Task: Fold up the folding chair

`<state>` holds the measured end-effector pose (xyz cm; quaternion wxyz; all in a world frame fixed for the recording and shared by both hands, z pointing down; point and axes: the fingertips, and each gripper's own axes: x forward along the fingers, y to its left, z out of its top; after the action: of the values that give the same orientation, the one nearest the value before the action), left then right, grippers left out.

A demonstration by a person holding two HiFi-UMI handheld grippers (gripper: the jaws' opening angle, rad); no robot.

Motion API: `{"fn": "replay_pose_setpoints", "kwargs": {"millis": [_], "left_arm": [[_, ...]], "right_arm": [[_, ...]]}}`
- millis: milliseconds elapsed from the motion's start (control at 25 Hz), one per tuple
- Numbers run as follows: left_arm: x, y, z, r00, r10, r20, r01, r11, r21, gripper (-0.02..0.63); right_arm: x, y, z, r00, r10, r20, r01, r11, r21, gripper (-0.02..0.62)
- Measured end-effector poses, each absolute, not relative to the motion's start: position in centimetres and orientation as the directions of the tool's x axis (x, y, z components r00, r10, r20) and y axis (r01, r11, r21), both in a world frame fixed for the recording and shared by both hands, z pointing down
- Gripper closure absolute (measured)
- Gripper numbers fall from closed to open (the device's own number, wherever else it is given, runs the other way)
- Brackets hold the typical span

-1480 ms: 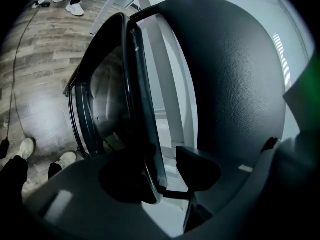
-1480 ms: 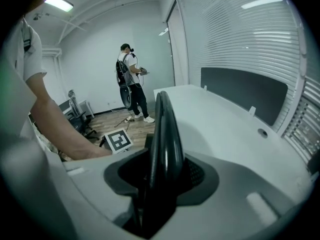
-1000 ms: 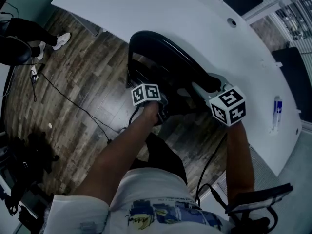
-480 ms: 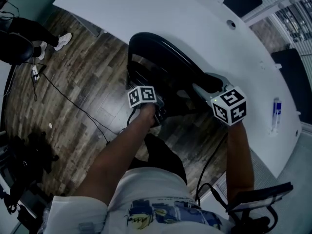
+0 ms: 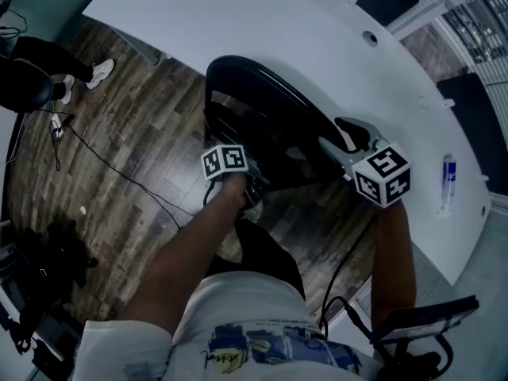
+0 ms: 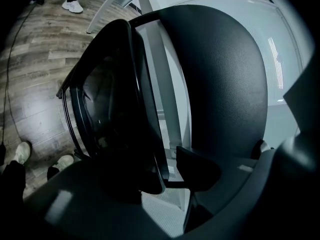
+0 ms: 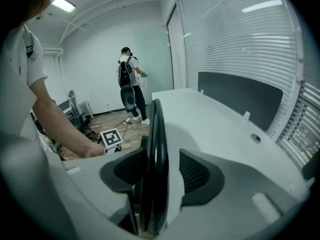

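The black folding chair [image 5: 274, 94] stands at the centre of the head view on the brown wood-plank floor [image 5: 119, 133]. It is folded nearly flat, with its curved back against the edge of the white curved desk [image 5: 262, 22].

The right hand-held gripper [image 5: 343, 139], right of centre, straddles the upper rim of the chair. In the right gripper view the thin black rim [image 7: 157, 154] runs upright between the jaws of this hand-held gripper [image 7: 165, 176]. They have just been opening, and white desk shows between the rim and the right-hand pad.

The left hand-held gripper [image 5: 255, 187], at centre frame, sits low on the chair. In its own view its jaws [image 6: 172, 176] are part-spread. The seat's edge [image 6: 150, 134] lies by the left-hand jaw, and a light gap separates it from the other pad.
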<state>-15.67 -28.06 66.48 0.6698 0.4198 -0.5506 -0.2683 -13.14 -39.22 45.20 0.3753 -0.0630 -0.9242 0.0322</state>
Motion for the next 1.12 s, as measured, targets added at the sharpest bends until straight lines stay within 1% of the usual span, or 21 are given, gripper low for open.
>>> {"fn": "replay_pose_setpoints", "kwargs": {"millis": [240, 440, 600, 760, 960, 1080, 1120], "left_arm": [[-16.4, -27.1, 65.5, 0.240, -0.837, 0.492, -0.123, 0.476, 0.871, 0.387], [-16.6, -24.9, 63.9, 0.259, -0.837, 0.483, -0.195, 0.444, 0.875, 0.383], [-17.4, -22.6, 61.6, 0.272, -0.847, 0.457, -0.249, 0.397, 0.883, 0.383], [-17.9, -21.7, 58.5, 0.305, -0.854, 0.421, -0.335, 0.317, 0.887, 0.383], [-18.2, -19.3, 53.9, 0.347, -0.858, 0.378, -0.469, 0.191, 0.862, 0.390], [-17.7, -16.6, 50.6, 0.387, -0.861, 0.331, -0.513, 0.097, 0.853, 0.411], [-17.6, -15.7, 49.4, 0.396, -0.862, 0.316, -0.528, 0.068, 0.846, 0.430]], "right_arm": [[-12.5, -40.2, 42.5, -0.753, 0.074, 0.654, 0.020, 0.996, -0.090, 0.385], [-11.2, -40.3, 39.3, -0.799, -0.026, 0.601, -0.069, 0.996, -0.048, 0.385], [-10.1, -37.8, 37.1, -0.832, -0.098, 0.546, -0.133, 0.991, -0.024, 0.385], [-8.5, -35.9, 37.0, -0.829, -0.169, 0.533, -0.216, 0.976, -0.027, 0.385], [-7.2, -31.7, 37.6, -0.820, -0.194, 0.538, -0.270, 0.961, -0.066, 0.385], [-6.2, -27.8, 37.7, -0.817, -0.194, 0.543, -0.286, 0.954, -0.088, 0.388], [-5.9, -26.5, 37.6, -0.816, -0.195, 0.545, -0.290, 0.953, -0.092, 0.399]]}}
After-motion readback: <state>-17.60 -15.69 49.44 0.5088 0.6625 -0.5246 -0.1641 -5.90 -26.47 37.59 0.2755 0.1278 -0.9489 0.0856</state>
